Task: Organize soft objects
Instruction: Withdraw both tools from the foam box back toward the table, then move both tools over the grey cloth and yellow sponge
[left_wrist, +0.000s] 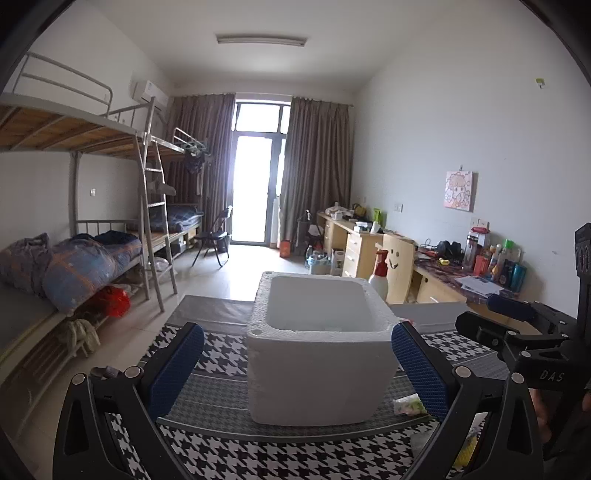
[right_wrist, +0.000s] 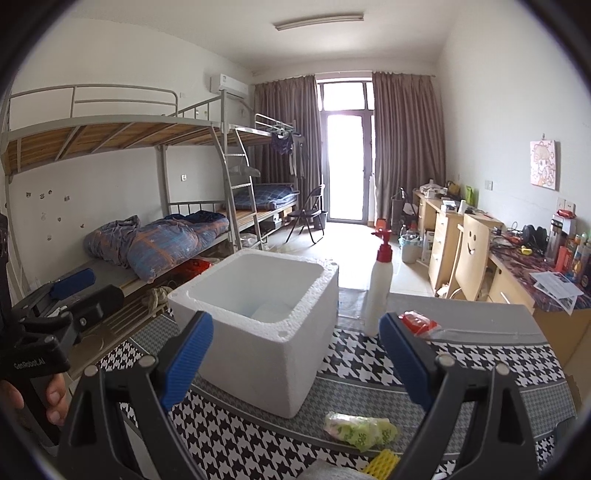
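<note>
On the houndstooth-patterned cloth (right_wrist: 369, 365) stands a white foam box (right_wrist: 258, 332), open-topped, with something pale lying inside it. Just right of the box, a green-and-white soft packet (right_wrist: 360, 430) lies flat on the cloth, beside a yellow mesh item (right_wrist: 382, 461). Behind the box's right side stands a white pump bottle (right_wrist: 380, 284) with red cap. Left gripper (left_wrist: 297, 369) brackets the box, jaws wide apart, holding nothing. Right gripper (right_wrist: 295, 362) likewise gapes empty.

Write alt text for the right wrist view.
An open right gripper hangs before a white foam box on a houndstooth tablecloth, with a green-printed soft packet and a red-capped white pump bottle nearby.
</note>
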